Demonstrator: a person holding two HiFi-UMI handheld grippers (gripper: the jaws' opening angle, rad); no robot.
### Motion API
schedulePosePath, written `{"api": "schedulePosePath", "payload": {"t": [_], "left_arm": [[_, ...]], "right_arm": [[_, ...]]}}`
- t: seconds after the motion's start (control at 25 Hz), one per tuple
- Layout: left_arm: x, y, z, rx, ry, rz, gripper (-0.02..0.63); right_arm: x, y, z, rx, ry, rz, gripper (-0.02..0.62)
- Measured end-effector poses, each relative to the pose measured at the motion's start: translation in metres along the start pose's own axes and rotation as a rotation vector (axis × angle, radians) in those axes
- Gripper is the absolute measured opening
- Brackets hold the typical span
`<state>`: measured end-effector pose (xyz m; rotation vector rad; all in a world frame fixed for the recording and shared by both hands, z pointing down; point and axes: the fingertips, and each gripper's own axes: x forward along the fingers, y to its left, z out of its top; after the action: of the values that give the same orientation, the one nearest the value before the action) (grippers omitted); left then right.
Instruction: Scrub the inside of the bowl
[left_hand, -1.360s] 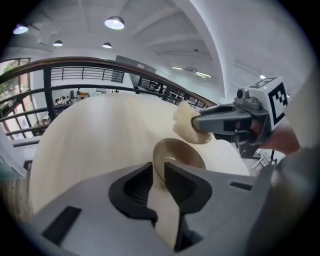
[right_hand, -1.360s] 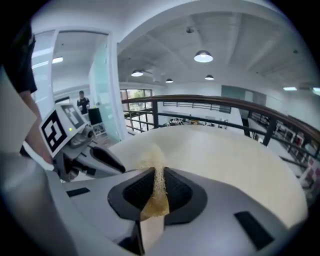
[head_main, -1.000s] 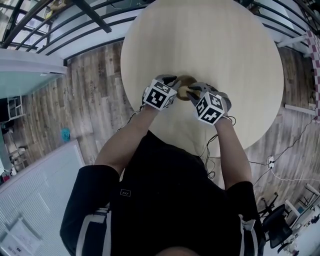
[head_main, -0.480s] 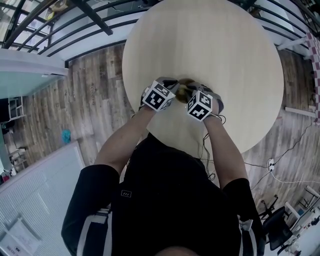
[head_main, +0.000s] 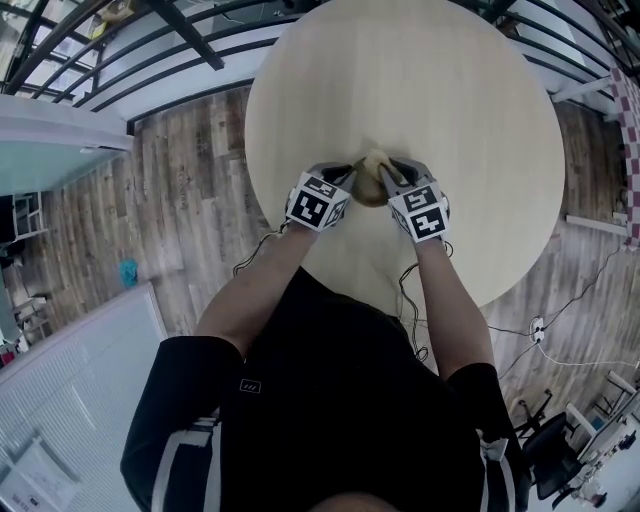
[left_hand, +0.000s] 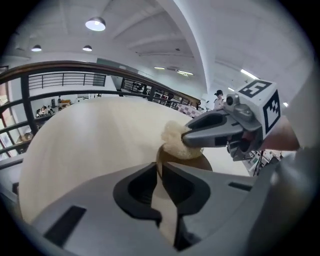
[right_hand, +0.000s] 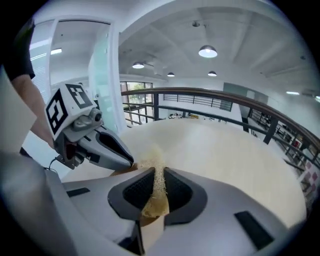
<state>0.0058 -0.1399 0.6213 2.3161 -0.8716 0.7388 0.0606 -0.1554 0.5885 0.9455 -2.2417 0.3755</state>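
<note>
A small brown bowl (head_main: 368, 193) sits near the table's front edge, between the two grippers. My left gripper (head_main: 351, 178) is shut on the bowl's near rim; in the left gripper view the thin brown rim (left_hand: 159, 162) runs between the jaws, which have just closed on it. My right gripper (head_main: 389, 176) is shut on a pale fibrous scrubber (head_main: 374, 164). The scrubber (left_hand: 173, 138) is pressed at the bowl's (left_hand: 201, 163) far side. In the right gripper view the scrubber (right_hand: 158, 184) fills the gap between the jaws, with the left gripper (right_hand: 131, 162) just to its left.
The round, pale wooden table (head_main: 450, 90) carries nothing else. A dark railing (head_main: 150, 60) runs beyond its far edge, with wooden floor (head_main: 190, 200) to the left. Cables (head_main: 420, 320) hang by the person's right arm.
The right gripper has rolled and shifted to the right with the scrubber, which now shows above the bowl's far side. The left gripper has stayed at the rim.
</note>
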Motion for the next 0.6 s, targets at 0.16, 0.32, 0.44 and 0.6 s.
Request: {"api": "schedulePosePath", "payload": {"t": [0.16, 0.32, 0.44, 0.6], "left_arm": [[-0.002, -0.007, -0.003, -0.014, 0.011, 0.01, 0.035], [-0.005, -0.007, -0.011, -0.002, 0.033, 0.041, 0.035], [-0.009, -0.007, -0.014, 0.045, 0.034, 0.059, 0.035], [-0.01, -0.013, -0.019, 0.062, 0.035, 0.075, 0.034]], "right_arm": [[-0.026, -0.001, 0.017, -0.187, -0.02, -0.019, 0.063], [-0.029, 0.042, 0.001, -0.467, 0.091, 0.176, 0.063], [-0.01, 0.065, -0.041, -0.661, 0.286, 0.267, 0.063], [0.013, 0.069, -0.066, -0.705, 0.369, 0.237, 0.063]]}}
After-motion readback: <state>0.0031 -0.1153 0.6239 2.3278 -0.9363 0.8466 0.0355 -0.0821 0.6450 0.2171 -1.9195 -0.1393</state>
